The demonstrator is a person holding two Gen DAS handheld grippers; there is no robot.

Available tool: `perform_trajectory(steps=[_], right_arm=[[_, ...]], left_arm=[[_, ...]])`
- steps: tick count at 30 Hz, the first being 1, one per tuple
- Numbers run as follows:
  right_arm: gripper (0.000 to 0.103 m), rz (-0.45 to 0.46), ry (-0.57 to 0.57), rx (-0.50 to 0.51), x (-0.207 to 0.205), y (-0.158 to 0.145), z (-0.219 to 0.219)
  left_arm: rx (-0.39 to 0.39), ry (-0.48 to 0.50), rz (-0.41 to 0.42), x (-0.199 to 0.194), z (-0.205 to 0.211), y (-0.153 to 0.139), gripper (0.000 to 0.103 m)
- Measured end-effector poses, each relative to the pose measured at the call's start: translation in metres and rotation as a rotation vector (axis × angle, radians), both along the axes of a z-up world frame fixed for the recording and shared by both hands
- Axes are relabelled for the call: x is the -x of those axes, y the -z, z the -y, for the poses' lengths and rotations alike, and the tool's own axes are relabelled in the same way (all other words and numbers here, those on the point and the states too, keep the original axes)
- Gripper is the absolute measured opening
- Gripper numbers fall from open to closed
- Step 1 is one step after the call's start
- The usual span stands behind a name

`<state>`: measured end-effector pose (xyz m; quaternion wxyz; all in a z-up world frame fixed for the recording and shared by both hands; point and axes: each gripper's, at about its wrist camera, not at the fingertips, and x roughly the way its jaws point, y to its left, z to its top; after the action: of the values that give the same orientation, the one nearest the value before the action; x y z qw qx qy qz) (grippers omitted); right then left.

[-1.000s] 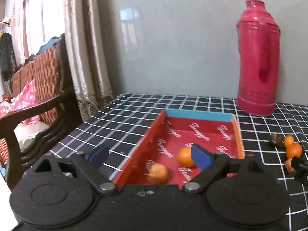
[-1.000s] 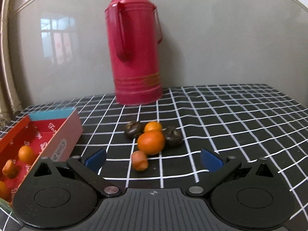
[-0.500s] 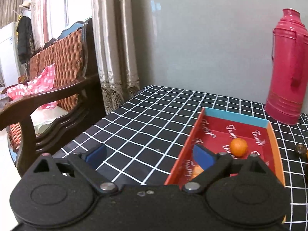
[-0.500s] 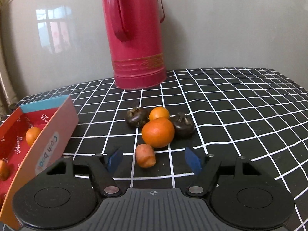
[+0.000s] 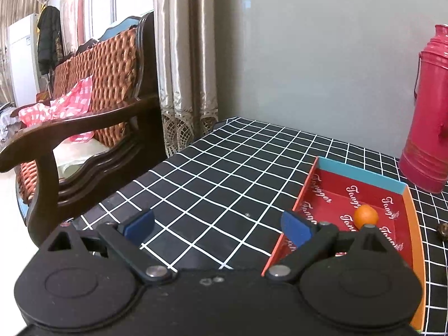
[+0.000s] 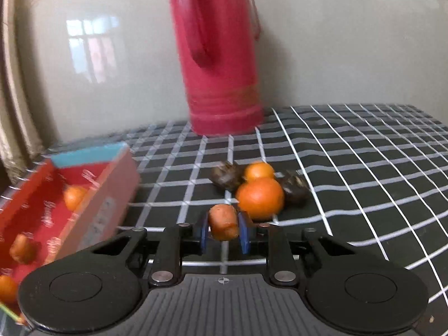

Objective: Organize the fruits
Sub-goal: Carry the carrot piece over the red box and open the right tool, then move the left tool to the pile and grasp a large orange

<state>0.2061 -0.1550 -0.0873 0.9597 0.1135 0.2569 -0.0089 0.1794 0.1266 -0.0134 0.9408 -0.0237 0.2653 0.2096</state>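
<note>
My right gripper (image 6: 224, 231) is shut on a small orange-brown fruit (image 6: 223, 221), just above the checked tablecloth. Right behind it lie a large orange (image 6: 259, 201), a smaller orange (image 6: 259, 170) and two dark brown fruits (image 6: 226, 174) (image 6: 294, 187). The red box (image 6: 112, 196) with a blue end wall stands at the left and holds several orange fruits (image 6: 73, 196). My left gripper (image 5: 218, 225) is open and empty, left of the box (image 5: 411, 218), where one orange (image 5: 365, 215) shows.
A tall red thermos (image 6: 221, 56) stands against the grey wall behind the fruit pile; it also shows in the left wrist view (image 5: 428, 112). A wooden armchair (image 5: 84, 128) and curtains (image 5: 184, 64) stand off the table's left edge.
My right gripper moved forward and closed on the small orange-brown fruit. My left gripper pulled back and swung left, away from the box.
</note>
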Motion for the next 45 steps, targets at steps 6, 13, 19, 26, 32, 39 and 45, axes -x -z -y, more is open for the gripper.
perform_trajectory(steps=[6,13,19,26,32,39,45], right_arm=[[0.023,0.196,-0.15,-0.069,0.023,-0.023,-0.013],[0.023,0.315,-0.372,-0.083,0.04,-0.036,-0.046],[0.023,0.293,-0.544,-0.054,0.047,-0.033,-0.079],[0.023,0.245,-0.646,0.015,0.047,-0.021,-0.113],[0.043,0.221,-0.662,0.051,0.046,-0.014,-0.122],[0.085,0.333,-0.533,0.003,0.059,-0.028,-0.094],[0.09,0.377,-0.361,0.0,0.063,-0.038,-0.061]], left_arm=[[0.023,-0.026,-0.017,-0.001,-0.006,0.002,0.091],[0.034,-0.056,-0.021,0.0,-0.013,0.003,0.091],[0.029,-0.061,-0.027,0.0,-0.015,0.004,0.091],[0.031,-0.066,-0.023,0.0,-0.018,0.003,0.091],[0.031,-0.067,-0.022,0.0,-0.018,0.003,0.091],[0.025,-0.057,-0.023,0.0,-0.014,0.004,0.091],[0.006,-0.019,-0.018,-0.002,0.003,0.005,0.091]])
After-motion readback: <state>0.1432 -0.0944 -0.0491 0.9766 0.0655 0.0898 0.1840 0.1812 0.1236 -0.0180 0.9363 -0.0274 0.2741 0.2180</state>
